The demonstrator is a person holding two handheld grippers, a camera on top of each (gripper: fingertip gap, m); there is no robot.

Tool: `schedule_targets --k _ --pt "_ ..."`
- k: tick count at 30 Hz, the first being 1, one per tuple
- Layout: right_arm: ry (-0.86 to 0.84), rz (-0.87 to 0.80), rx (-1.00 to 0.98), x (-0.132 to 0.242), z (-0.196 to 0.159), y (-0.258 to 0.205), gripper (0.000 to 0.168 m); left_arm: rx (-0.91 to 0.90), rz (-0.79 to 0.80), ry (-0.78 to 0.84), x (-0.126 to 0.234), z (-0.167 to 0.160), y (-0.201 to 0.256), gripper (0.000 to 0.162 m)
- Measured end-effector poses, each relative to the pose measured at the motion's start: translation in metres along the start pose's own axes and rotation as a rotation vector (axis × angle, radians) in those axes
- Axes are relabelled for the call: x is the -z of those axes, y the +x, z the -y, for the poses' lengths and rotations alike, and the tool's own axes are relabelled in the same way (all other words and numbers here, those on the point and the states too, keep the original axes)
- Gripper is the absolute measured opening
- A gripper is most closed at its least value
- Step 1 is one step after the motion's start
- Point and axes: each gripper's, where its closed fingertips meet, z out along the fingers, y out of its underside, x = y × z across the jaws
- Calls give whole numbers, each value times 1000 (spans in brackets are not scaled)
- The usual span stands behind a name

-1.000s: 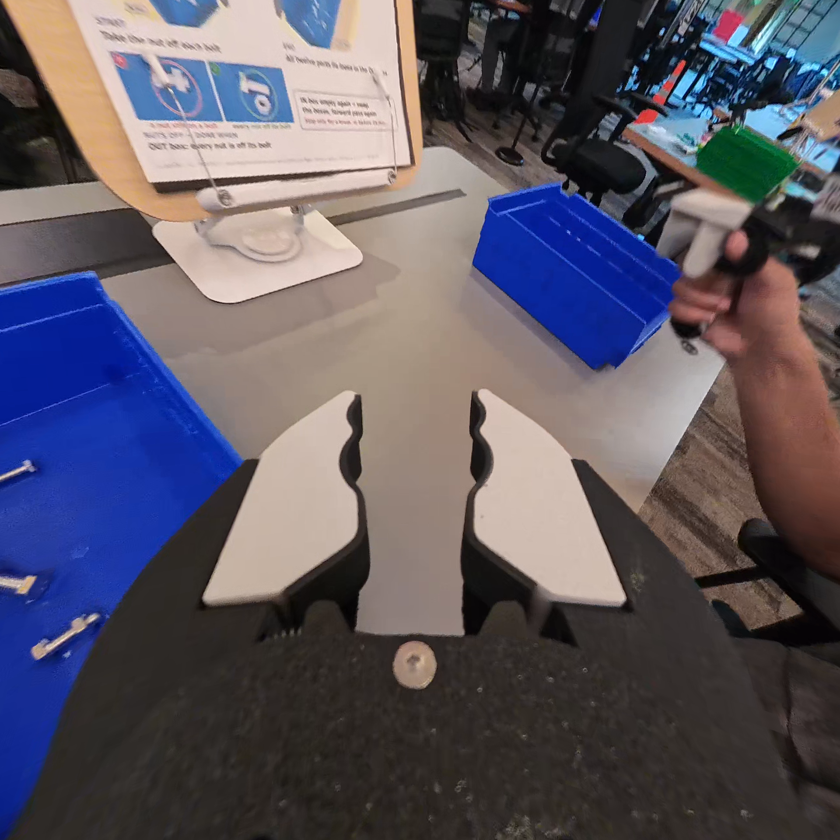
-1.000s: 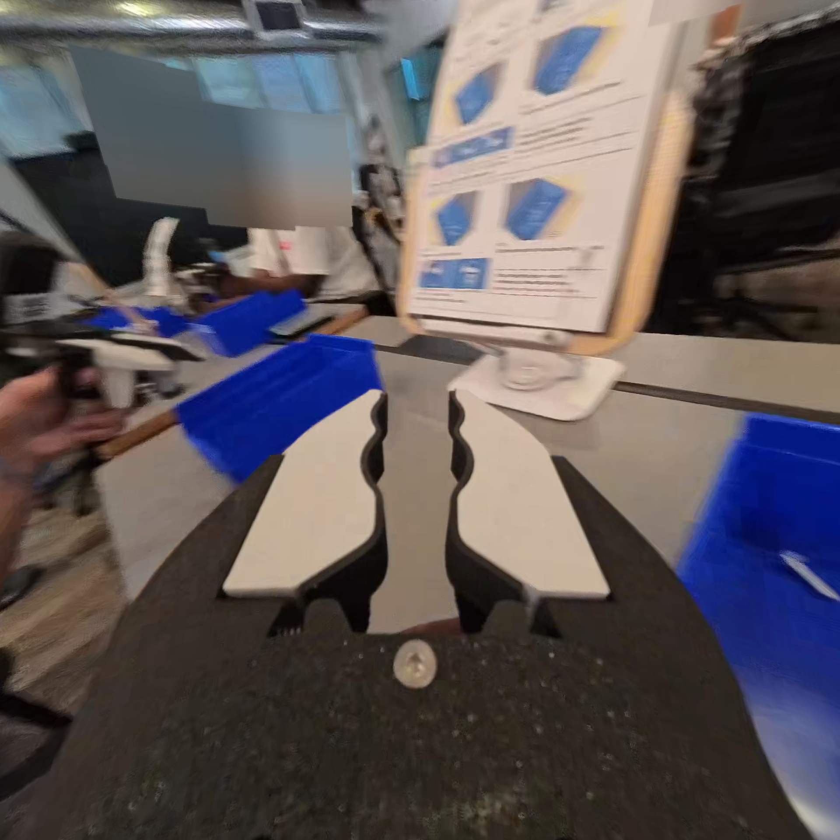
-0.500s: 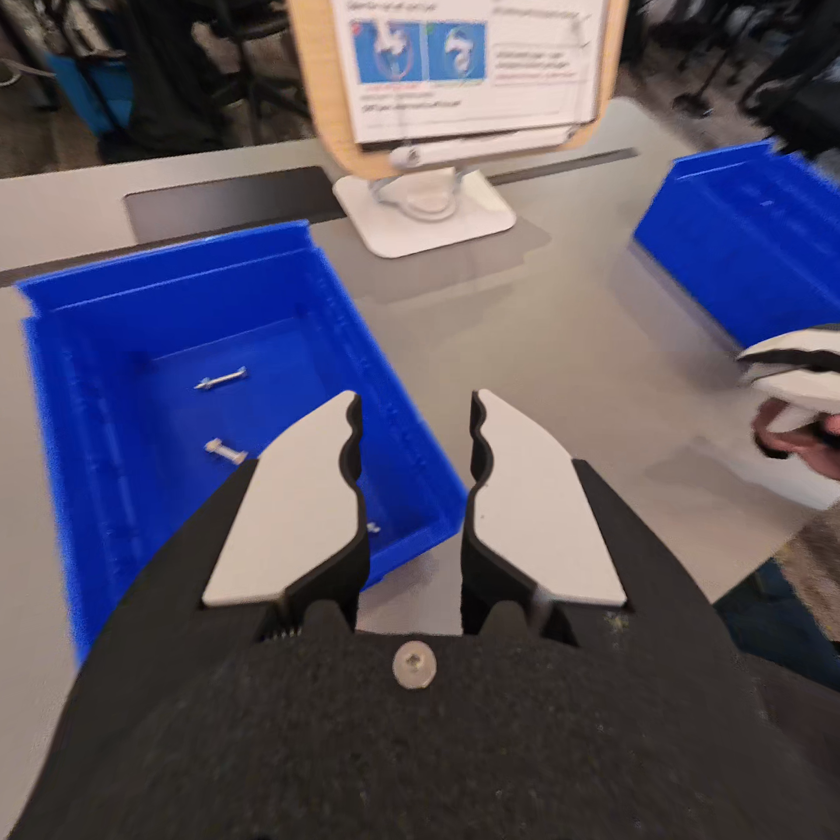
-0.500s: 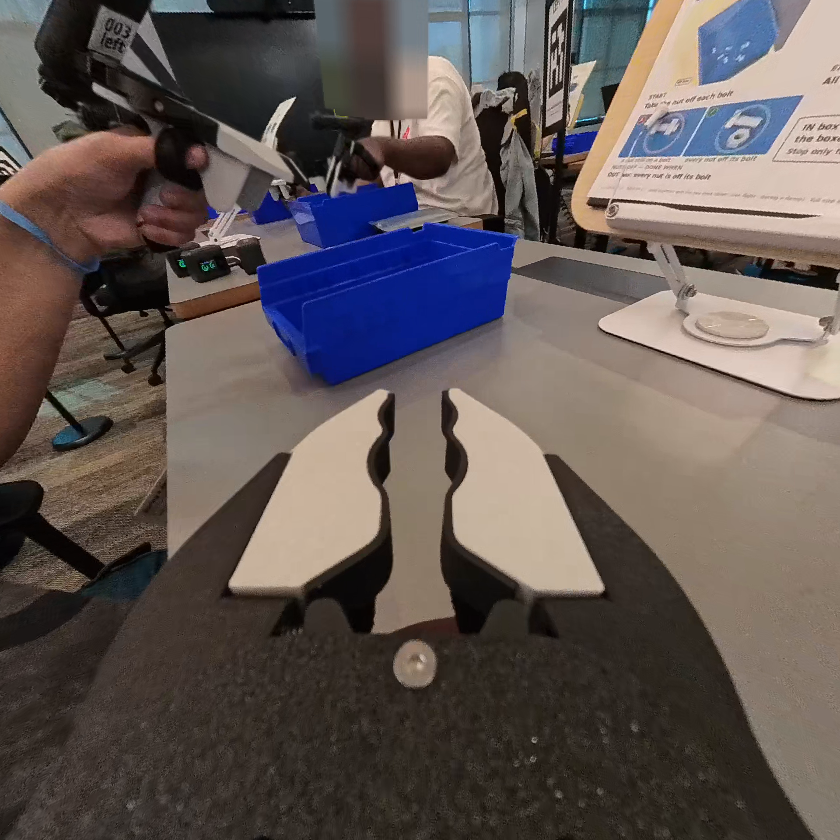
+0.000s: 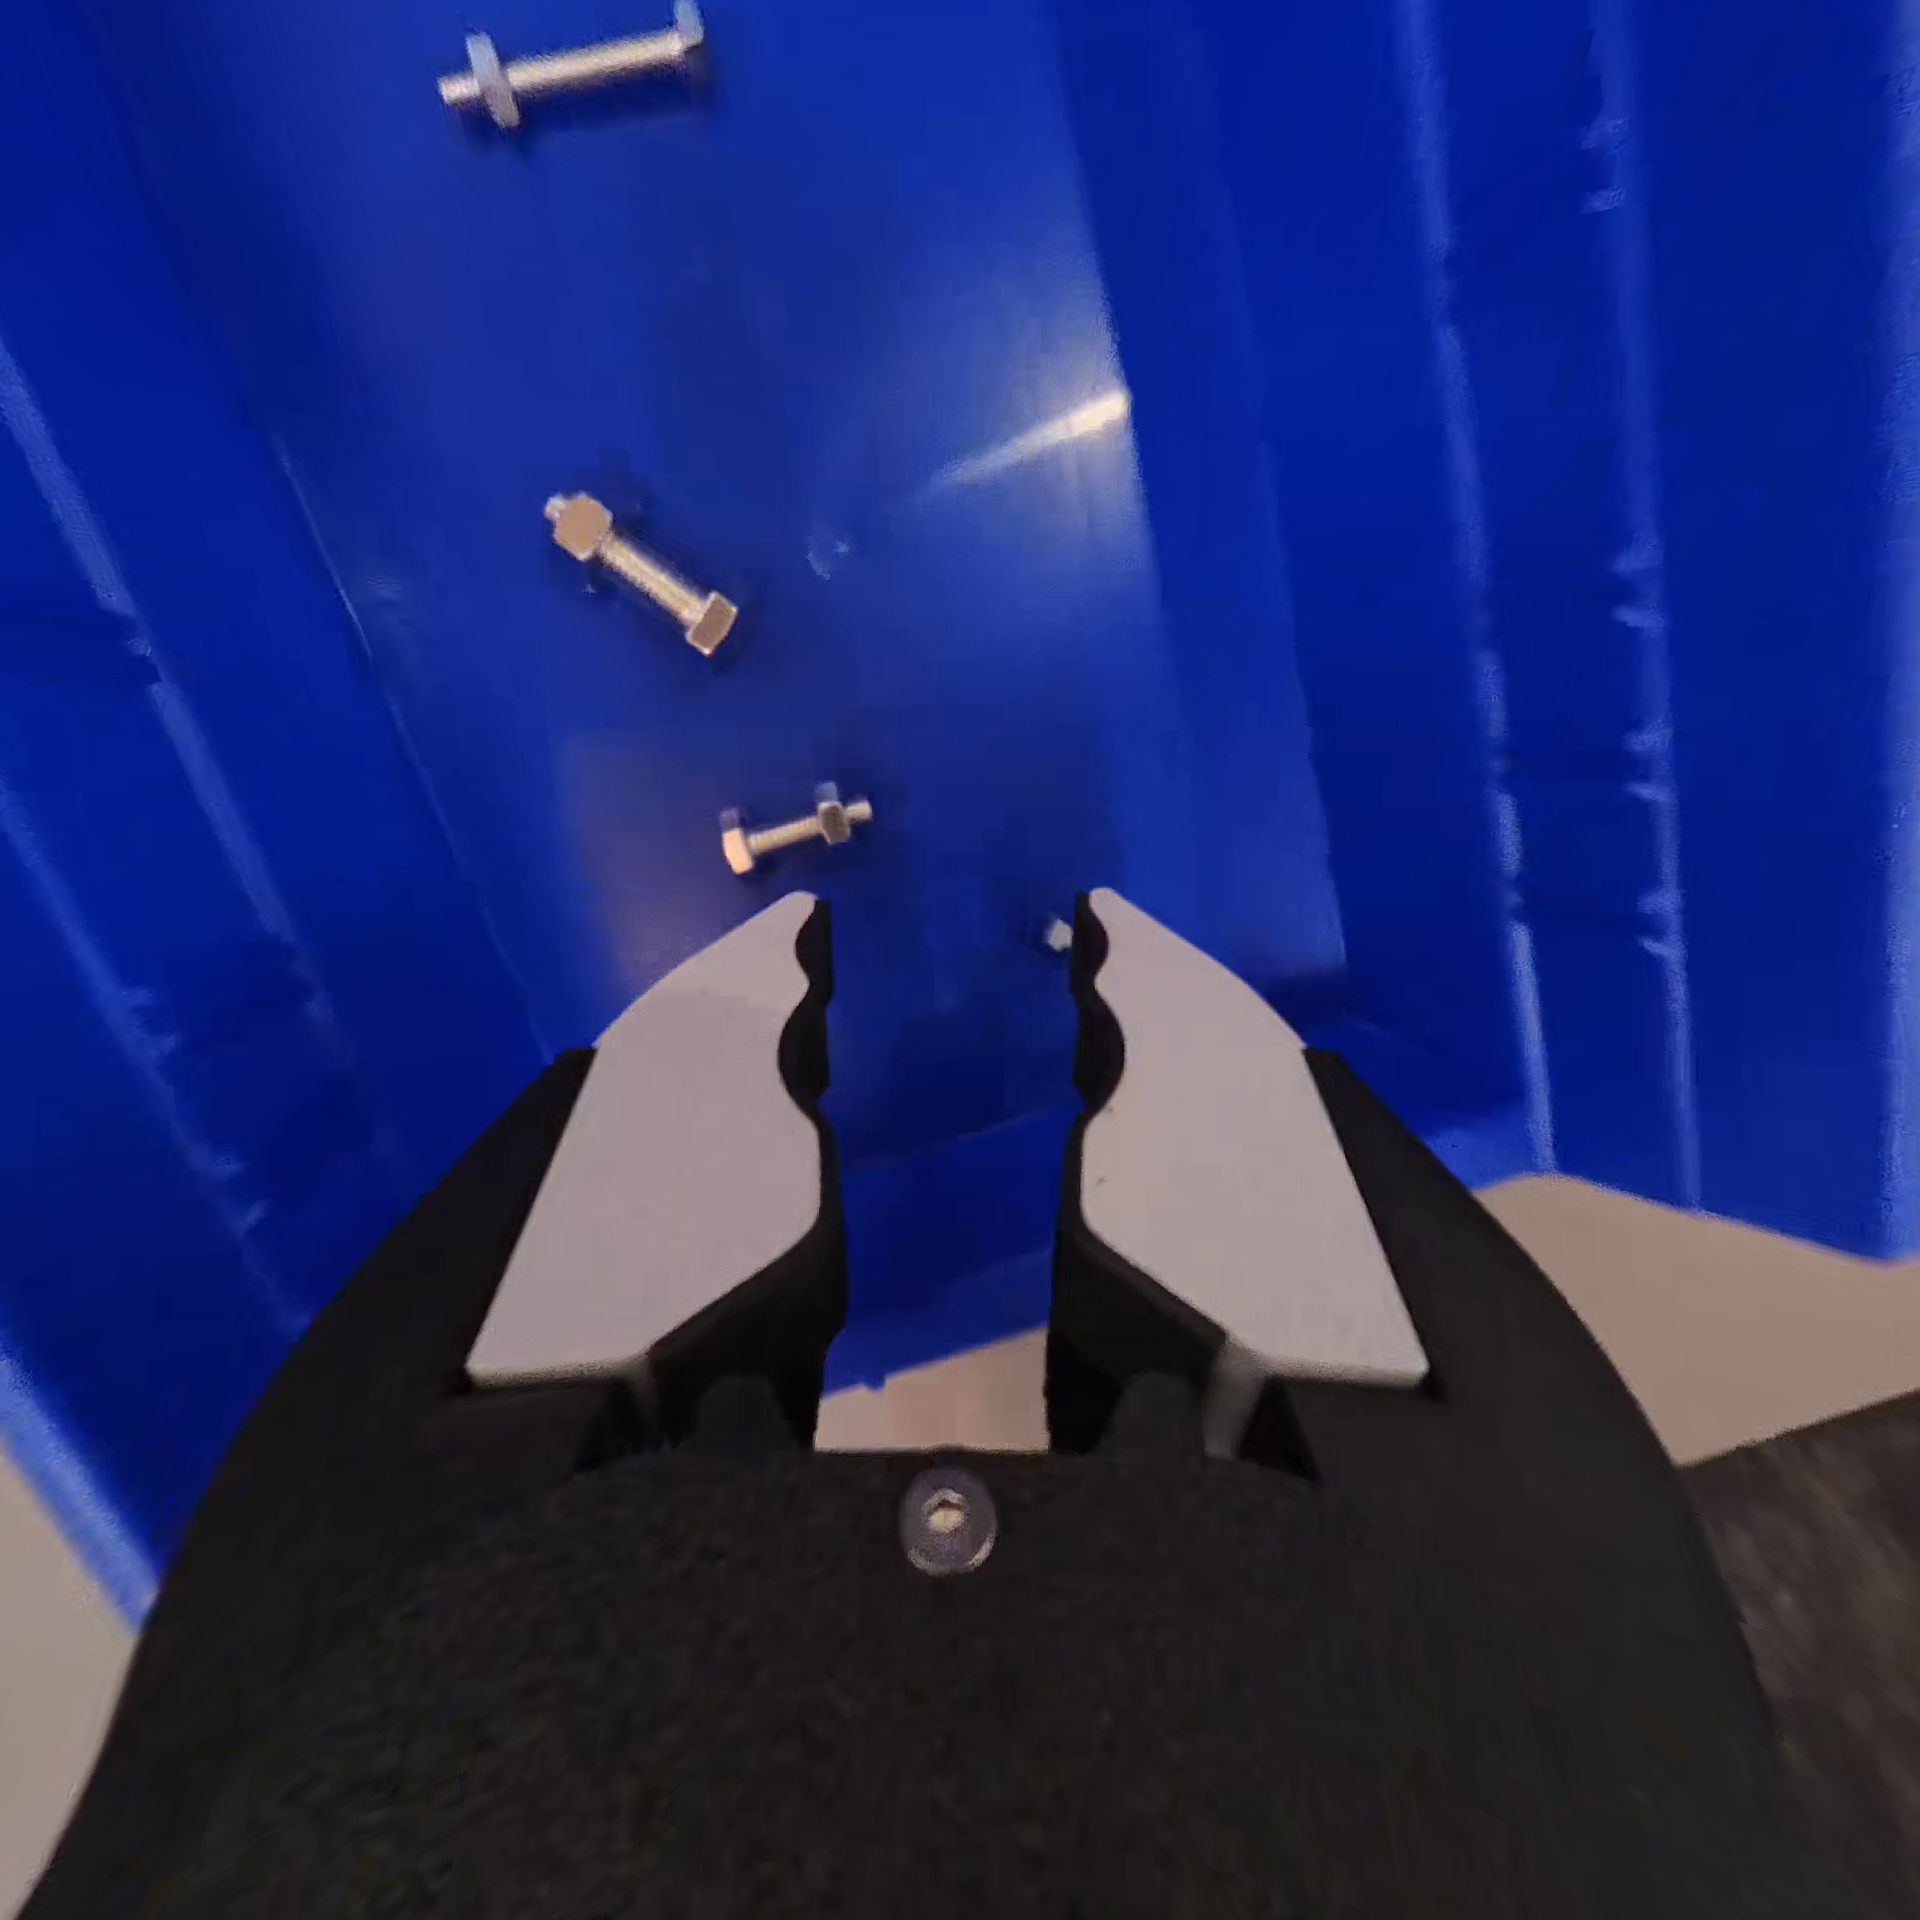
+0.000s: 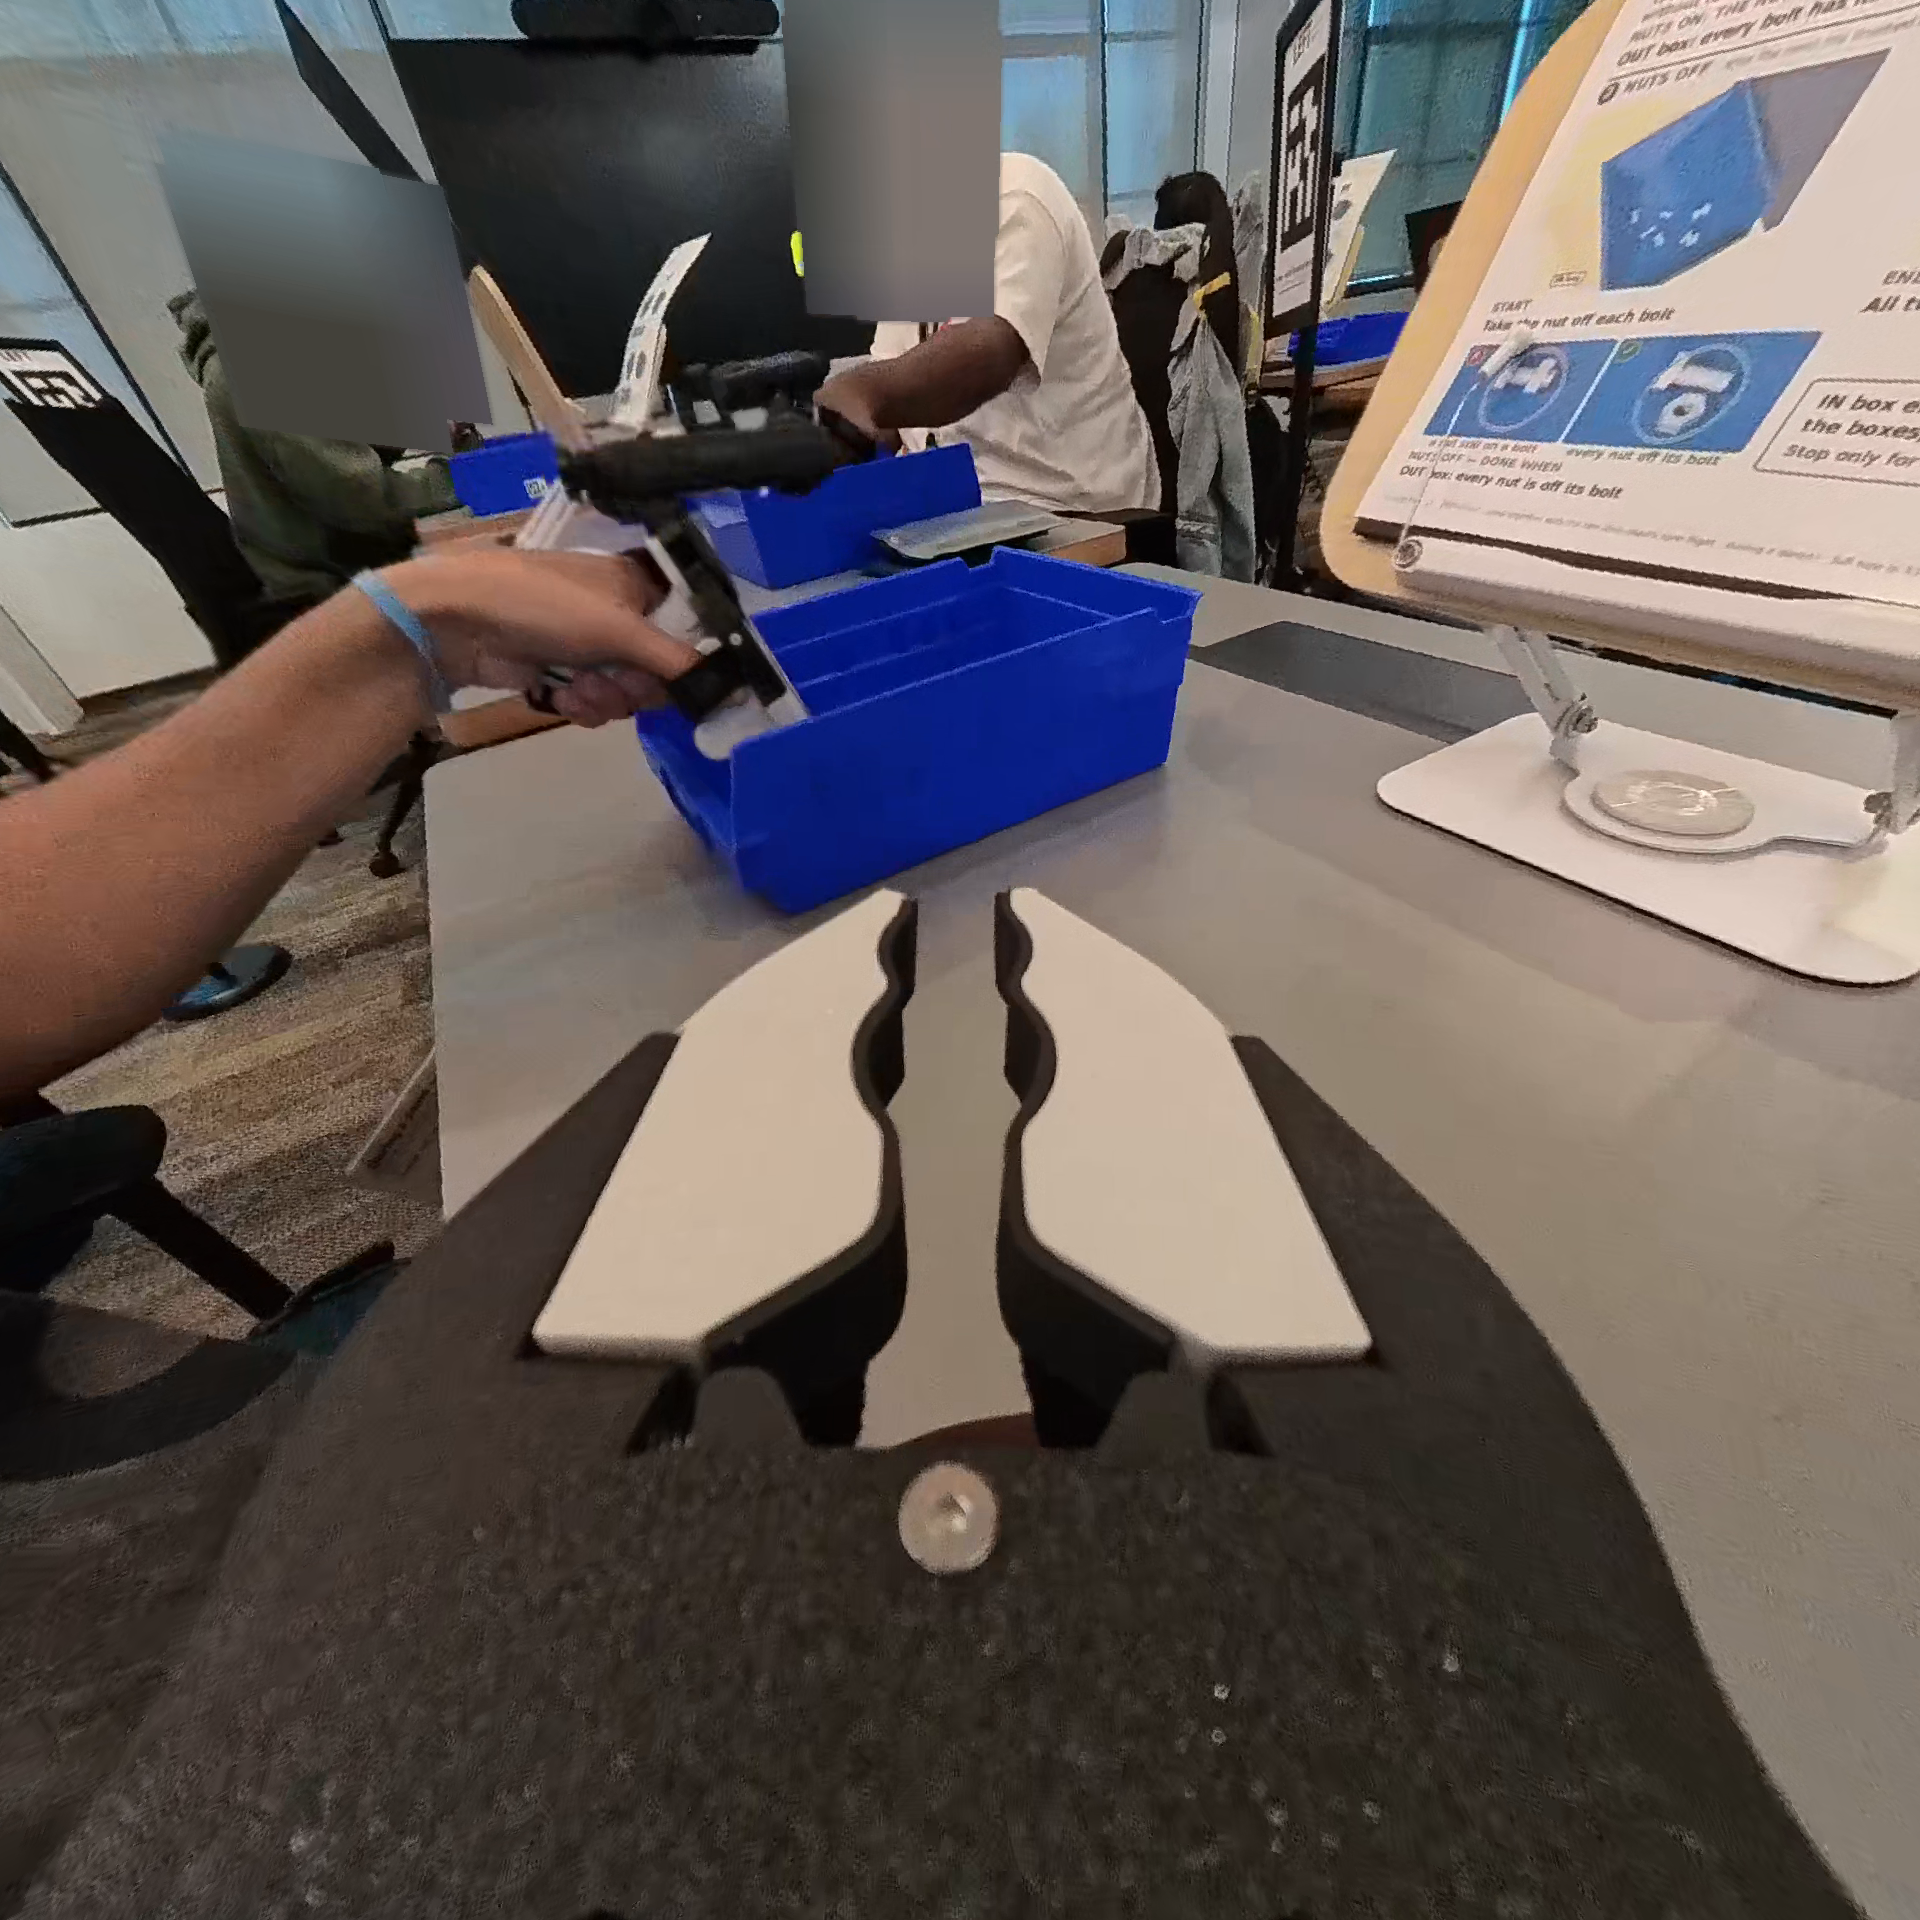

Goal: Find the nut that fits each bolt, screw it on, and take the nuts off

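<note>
Bolts (image 5: pixel 641 574) show only past the parted, empty left gripper (image 5: pixel 948 925); right gripper (image 6: pixel 954 906) narrow

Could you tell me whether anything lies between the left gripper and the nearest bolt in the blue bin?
Nothing visible does: the left gripper hangs open inside the blue bin, the nearest bolt just beyond its fingertips.
</note>
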Motion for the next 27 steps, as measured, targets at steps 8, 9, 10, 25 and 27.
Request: schedule_targets --k 8,9,10,25,27 --pt "-45 22 53 -3 -8 -13 13 146 101 3 -18 3 -38 45" --pt "-51 26 57 -4 -10 -14 13 149 101 -4 -20 2 -38 46" --pt "-56 29 60 -5 -11 -15 13 149 93 -13 -24 1 -36 46" --pt "-151 12 66 -11 -26 -13 15 27 -232 258 35 25 39 32" --pt "-166 29 67 -16 -32 -17 16 -22 -338 341 60 30 72 31"
